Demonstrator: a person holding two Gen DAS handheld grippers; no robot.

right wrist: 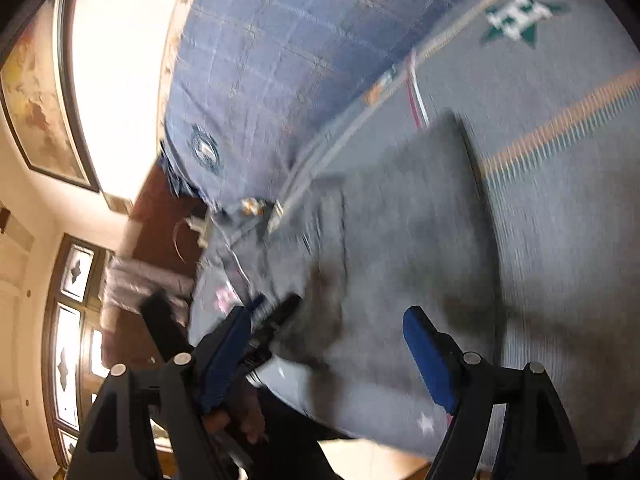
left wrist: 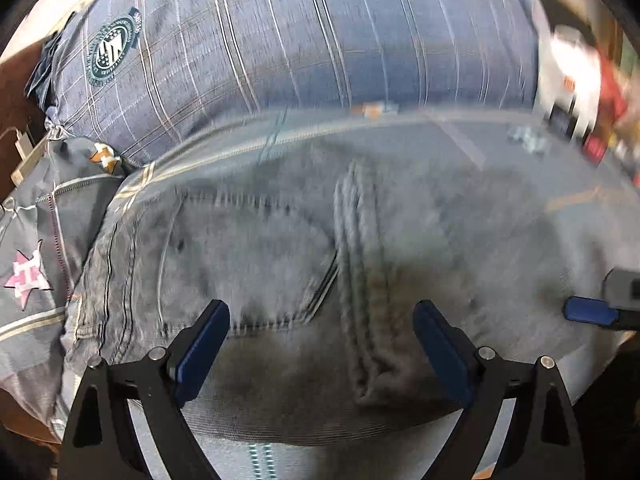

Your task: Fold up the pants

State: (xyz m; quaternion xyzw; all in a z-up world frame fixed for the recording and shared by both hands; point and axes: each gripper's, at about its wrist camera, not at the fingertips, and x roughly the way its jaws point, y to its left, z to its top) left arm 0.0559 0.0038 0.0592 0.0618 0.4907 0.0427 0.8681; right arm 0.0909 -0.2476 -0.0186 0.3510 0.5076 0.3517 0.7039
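Jeans [left wrist: 280, 248] lie flat on the bed [left wrist: 520, 168], w/ a big blue pillow [left wrist: 300, 40] behind them. Left tool [left wrist: 320, 334] is spread wide just above the jeans, holding nothing. Right tool [right wrist: 332, 344] is spread wide too, also empty. Pics are blurry.

No legible text, number or brand anywhere. Round dark-green crest [left wrist: 113, 51] on the blue plaid pillow [left wrist: 304, 36]: ring of lettering present, too small and soft to read; same crest [right wrist: 205, 148] in the right wrist view, smeared by motion. Star emblems on the grey bedspread [left wrist: 28, 216], pink [left wrist: 26, 276] and green [right wrist: 520, 14]: pattern only, no letters. Orange marks on a white package [left wrist: 568, 80] at the far right: blurred, unreadable.
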